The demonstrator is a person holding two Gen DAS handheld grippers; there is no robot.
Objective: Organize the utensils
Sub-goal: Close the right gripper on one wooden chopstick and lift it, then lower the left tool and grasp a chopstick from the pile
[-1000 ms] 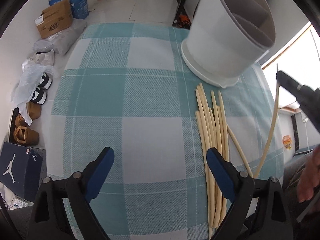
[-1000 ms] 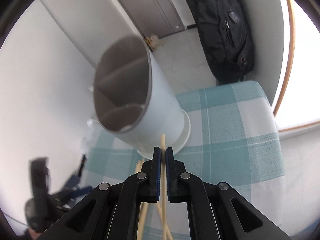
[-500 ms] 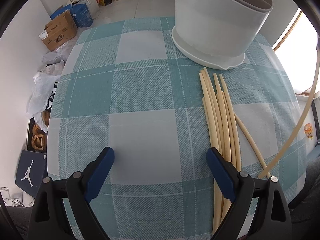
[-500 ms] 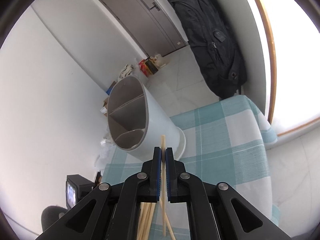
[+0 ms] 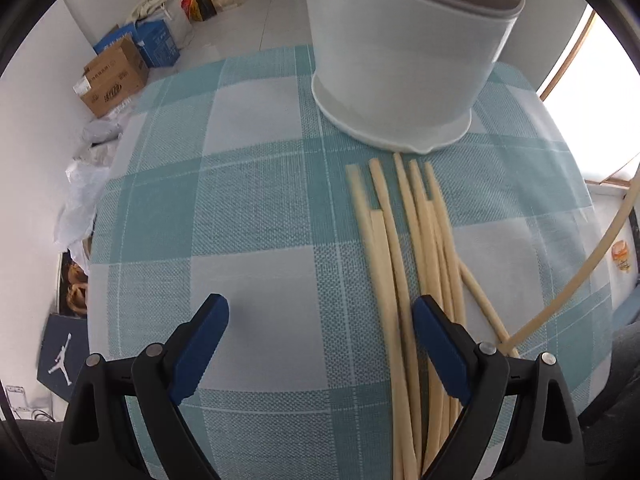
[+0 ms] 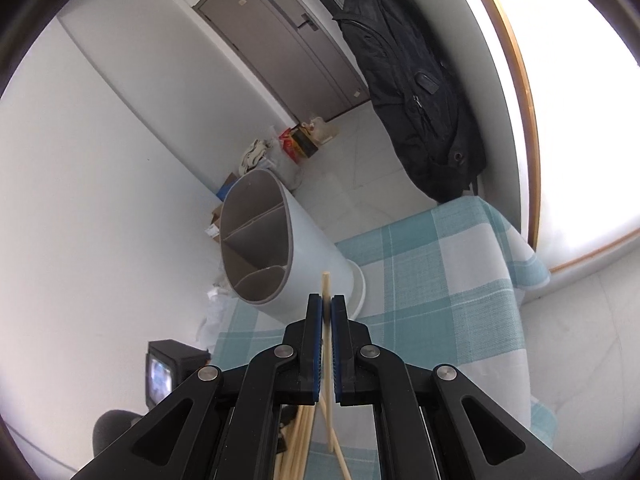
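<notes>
Several pale chopsticks (image 5: 404, 248) lie side by side on the teal checked tablecloth (image 5: 248, 184), in front of a white utensil holder (image 5: 404, 52) with grey dividers inside. My left gripper (image 5: 320, 344) hovers open above the cloth, its right finger over the bundle. In the right wrist view my right gripper (image 6: 327, 308) is shut on one chopstick (image 6: 326, 282), held raised. Its tip pokes out just before the holder (image 6: 272, 248). That lifted chopstick (image 5: 592, 264) slants up at the right edge of the left wrist view.
Cardboard boxes (image 5: 116, 76), bags and shoes sit on the floor left of the table. A black backpack (image 6: 412, 80) hangs by a window beyond the table's far edge. A small black camera device (image 6: 164, 372) shows at lower left in the right wrist view.
My right gripper rose with its chopstick, so the holder looks smaller and lower. My left gripper tilted and shifted over the chopstick bundle; the holder now fills the top of its view.
</notes>
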